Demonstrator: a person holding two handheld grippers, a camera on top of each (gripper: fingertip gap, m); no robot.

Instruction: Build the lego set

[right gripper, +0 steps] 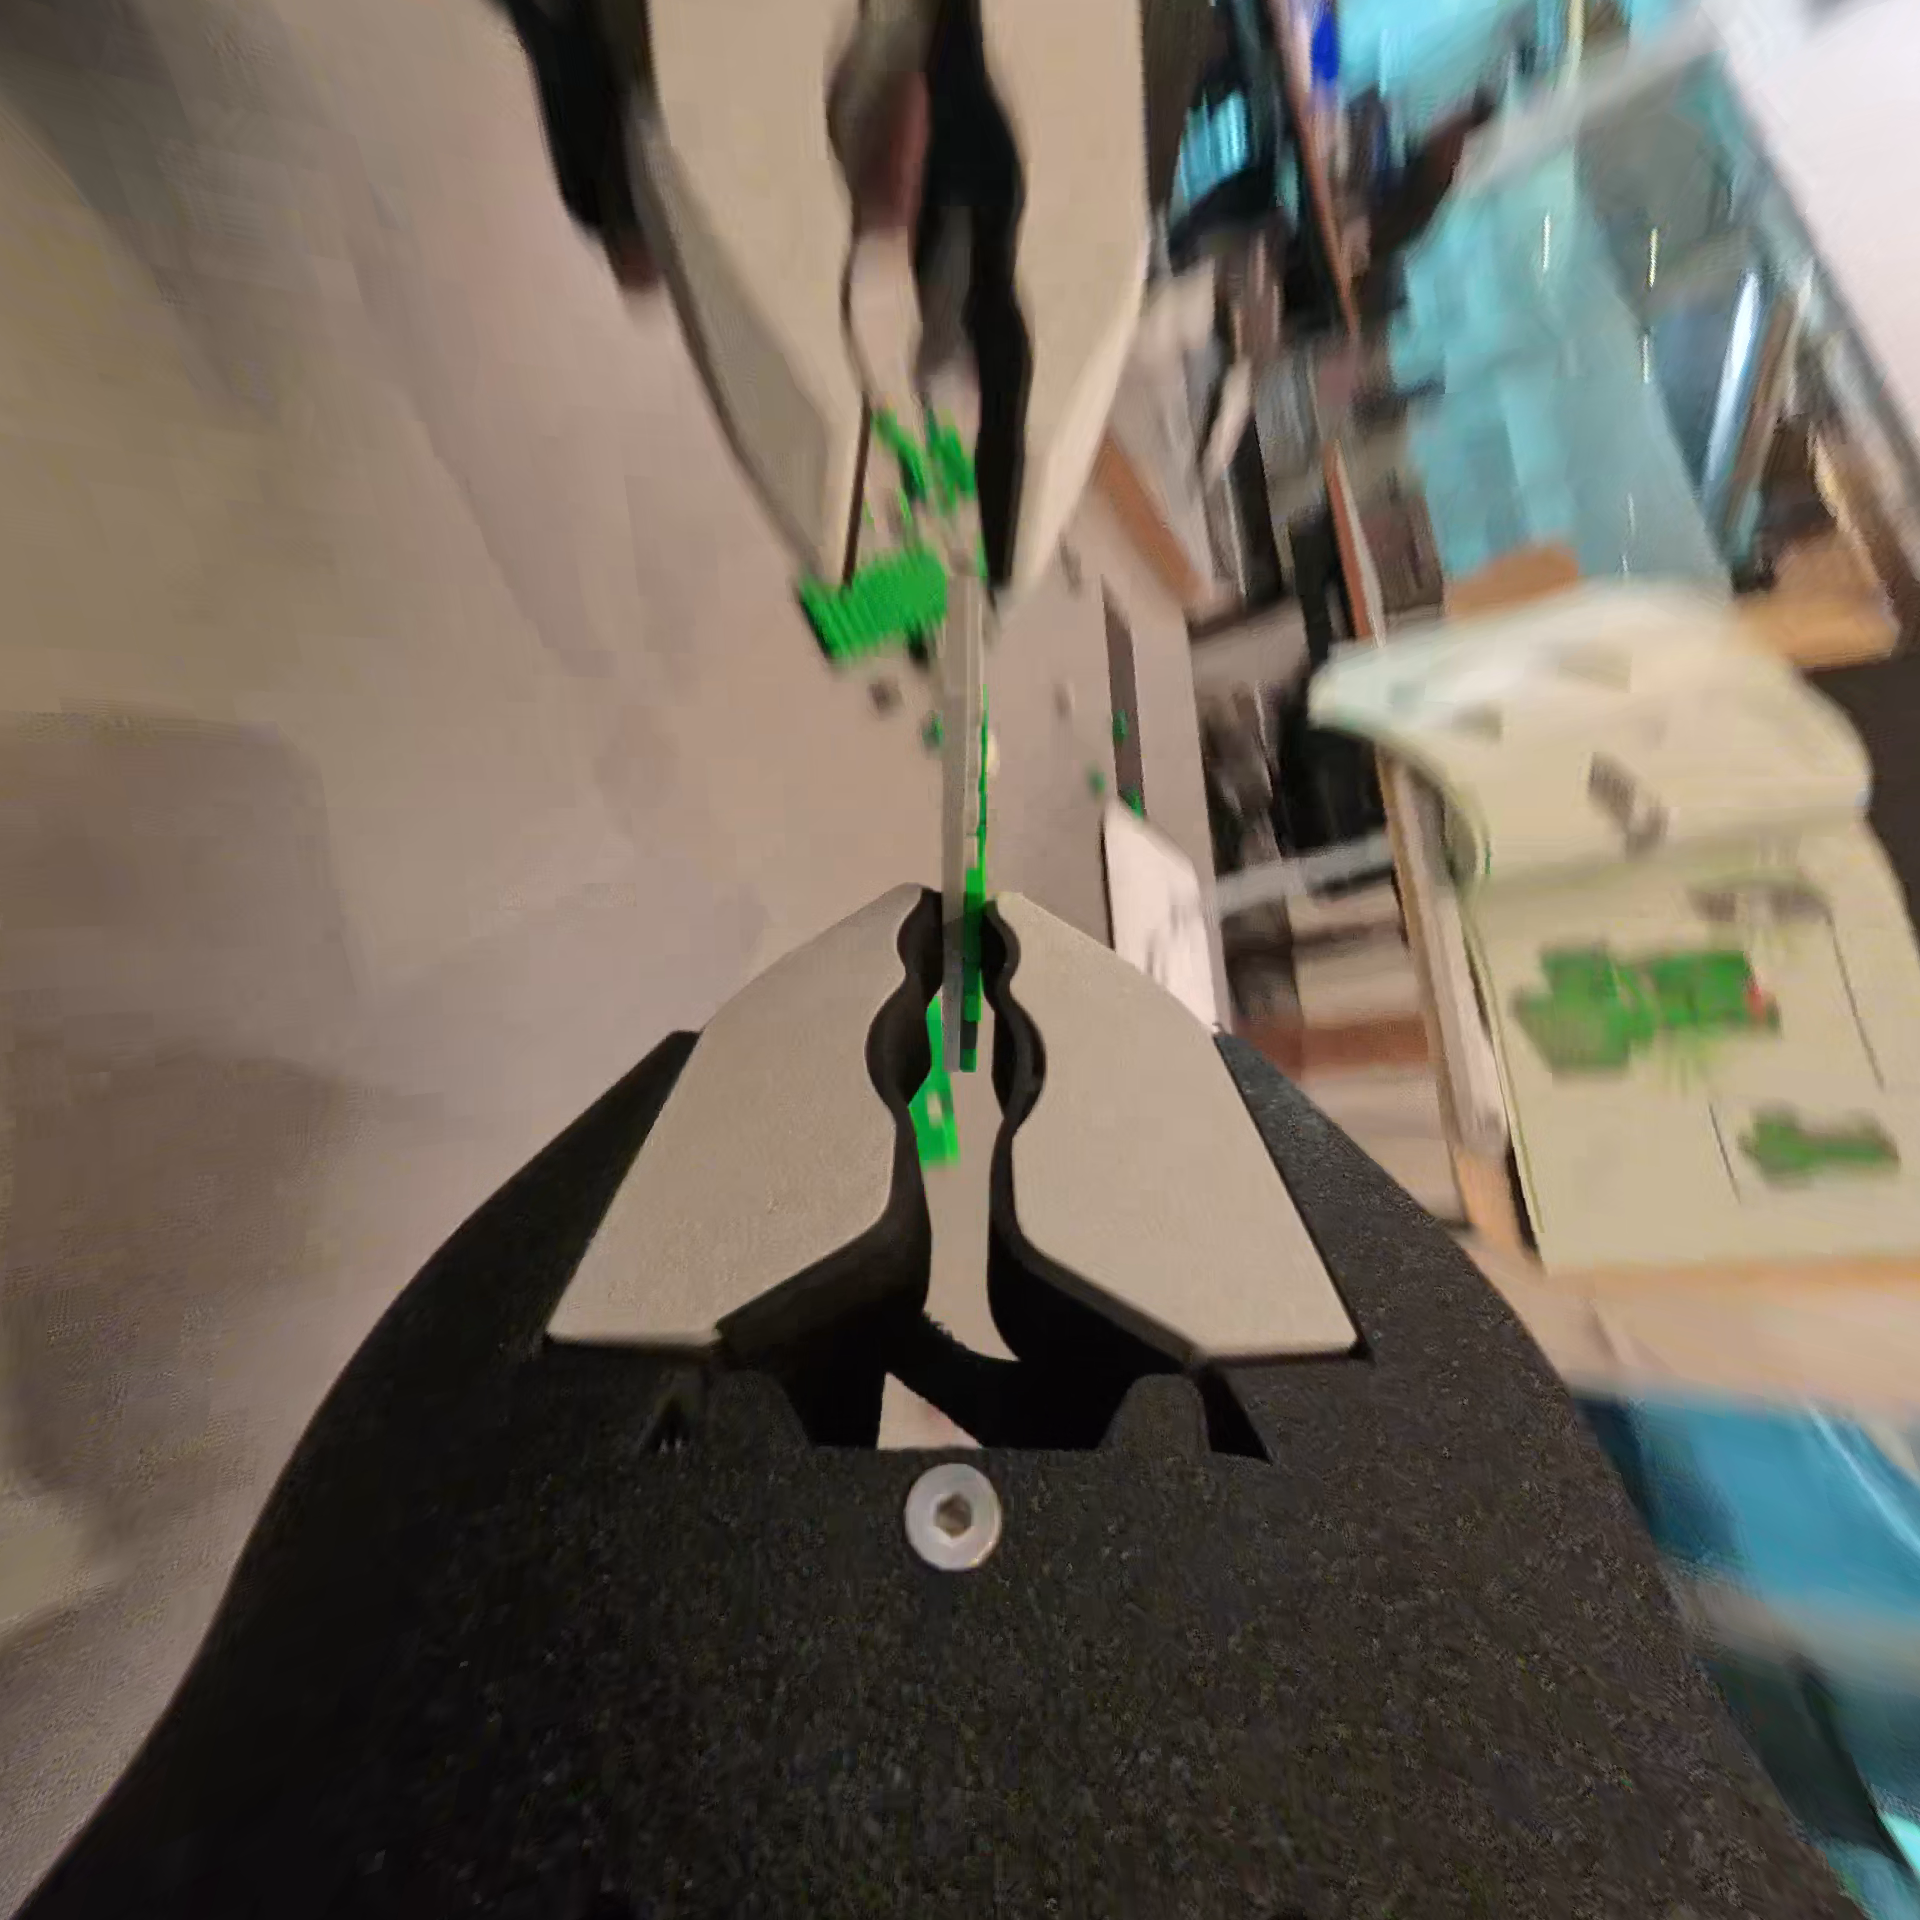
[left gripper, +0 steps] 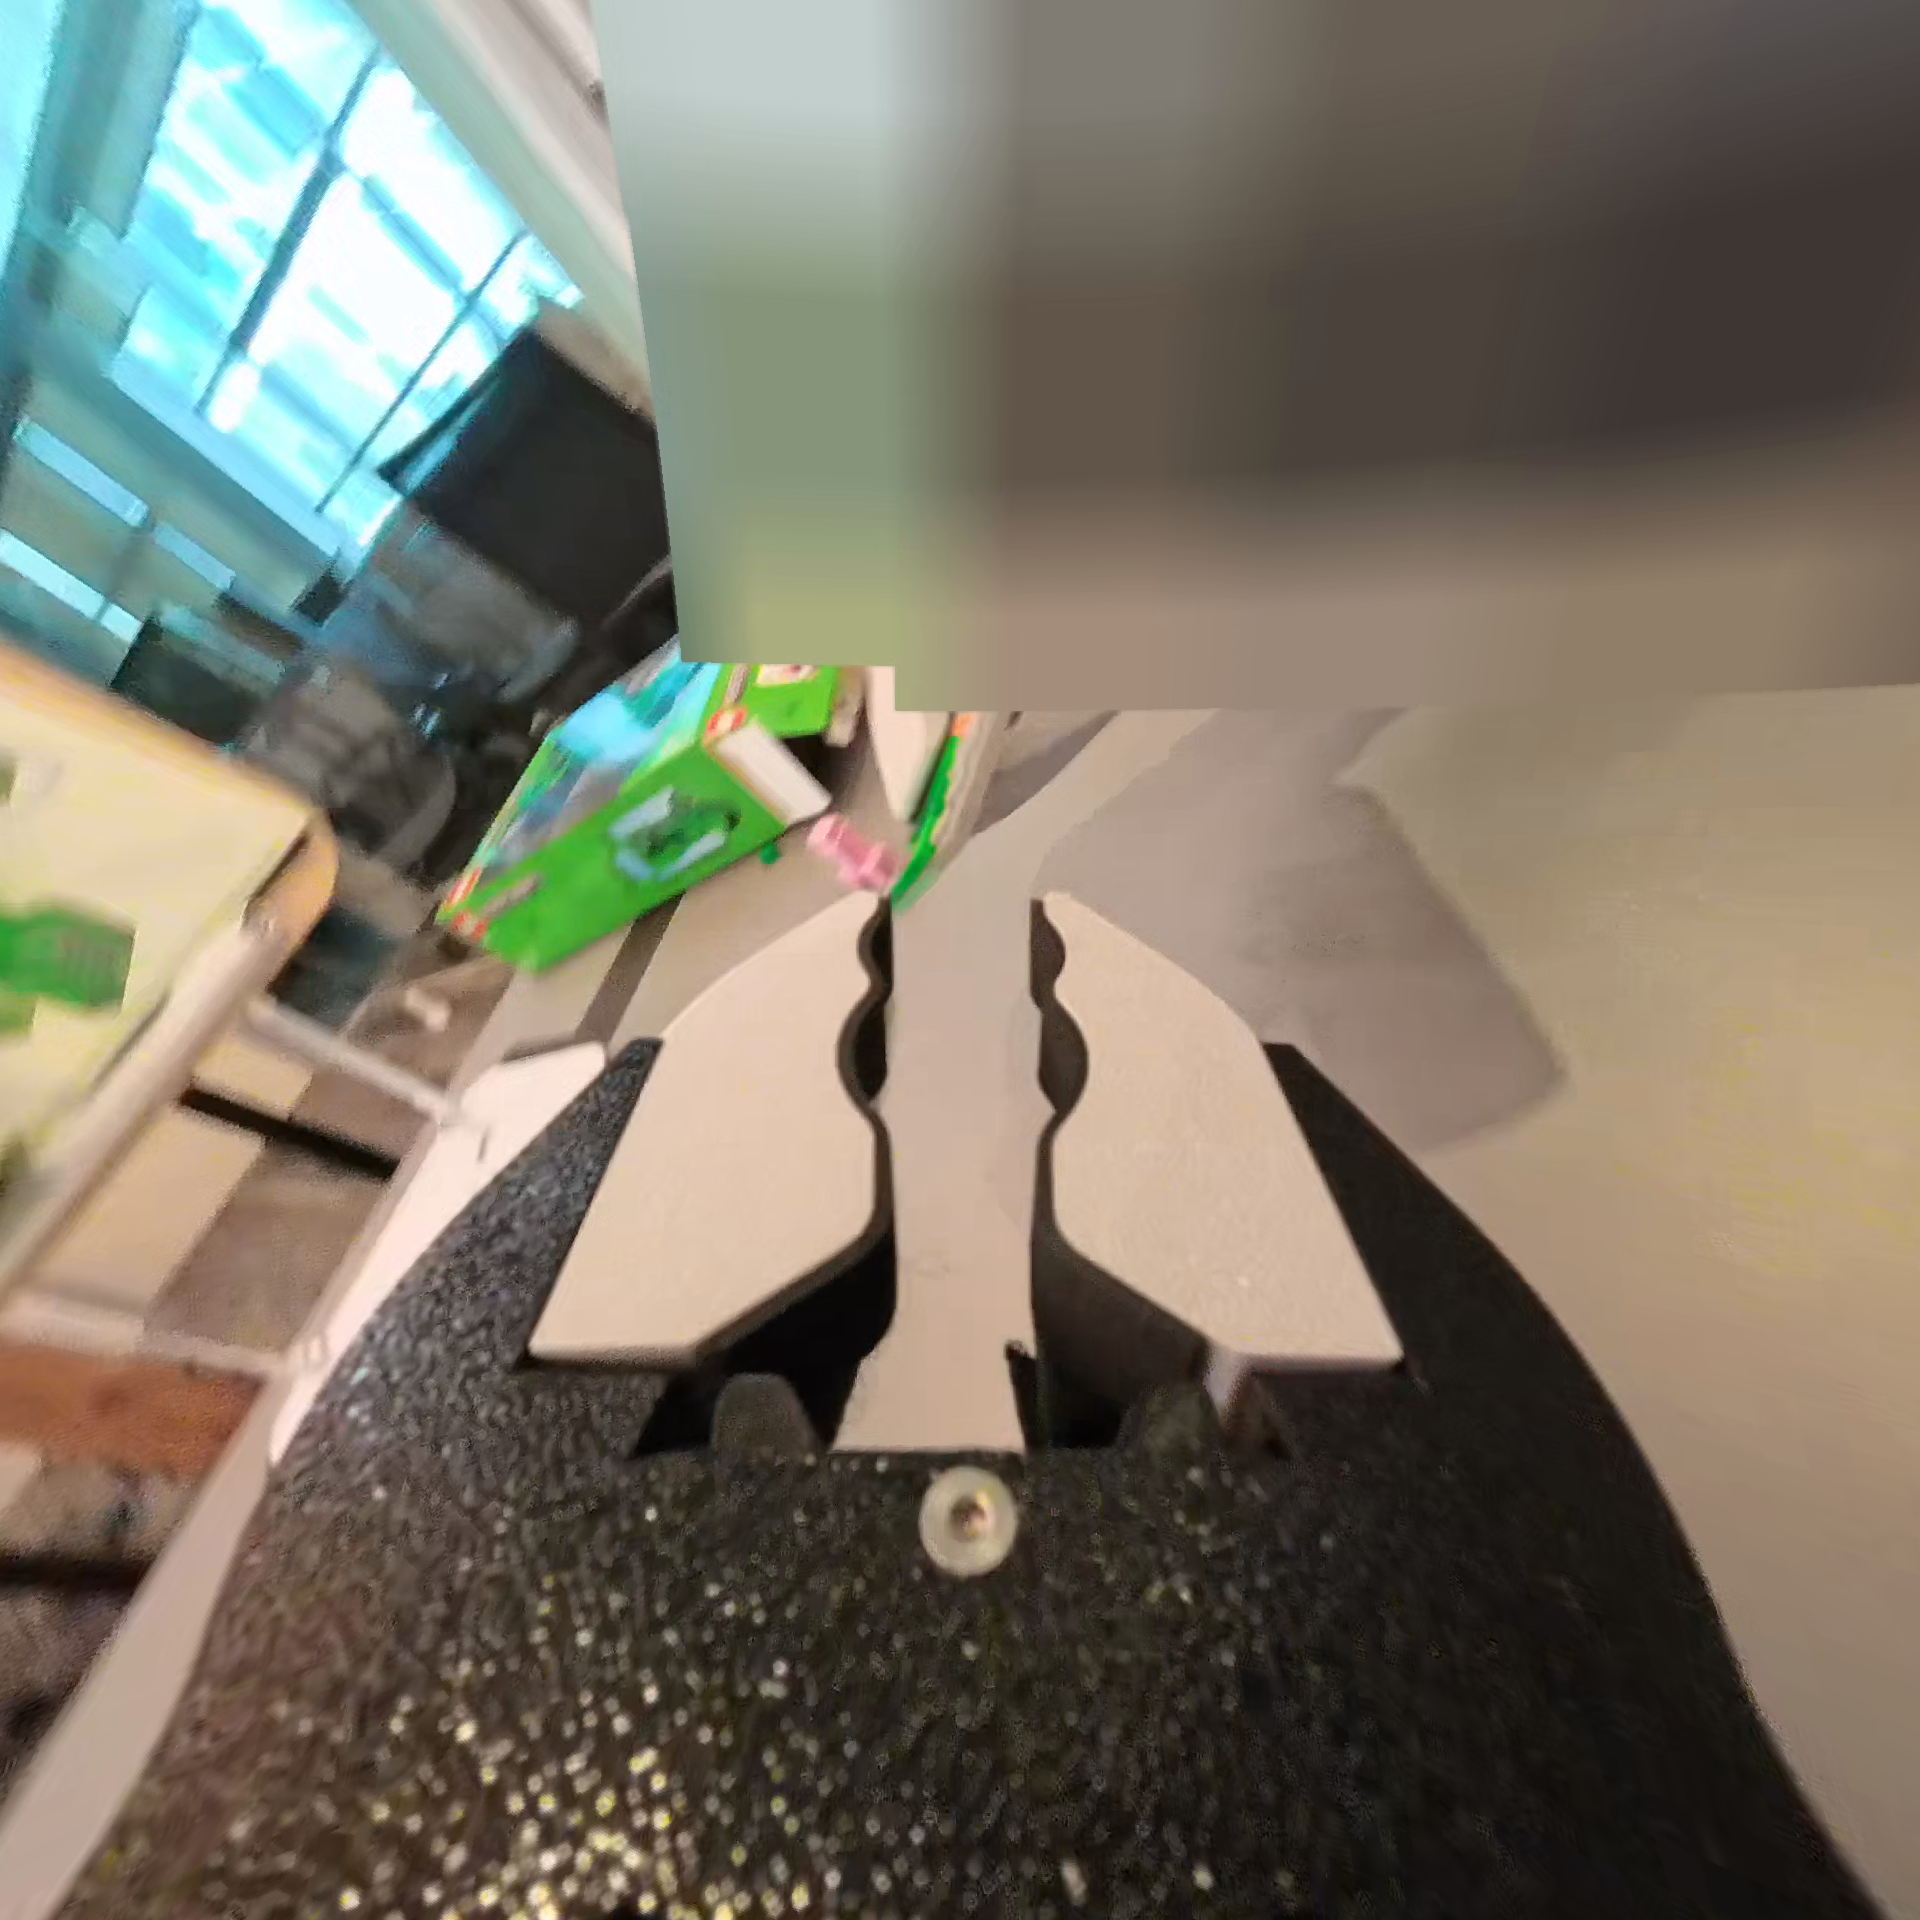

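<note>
1. Right gripper (right gripper: 961,914) was clamped on the near end of a thin flat plate (right gripper: 961,727) standing on edge.
2. Left gripper (right gripper: 935,499) faced it at the plate's far end.
3. Box (left gripper: 623,831) lay on the table (left gripper: 1558,1039), ahead-left of the left gripper.
4. Small brick (left gripper: 854,854) sat just right of the box.

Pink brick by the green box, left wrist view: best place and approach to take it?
Judging from the blurred view: grip the pink brick across its short width, coming straight ahead along the tabletop. It lies lengthwise beside the green box, just beyond the left gripper, whose fingers stand apart.
</note>
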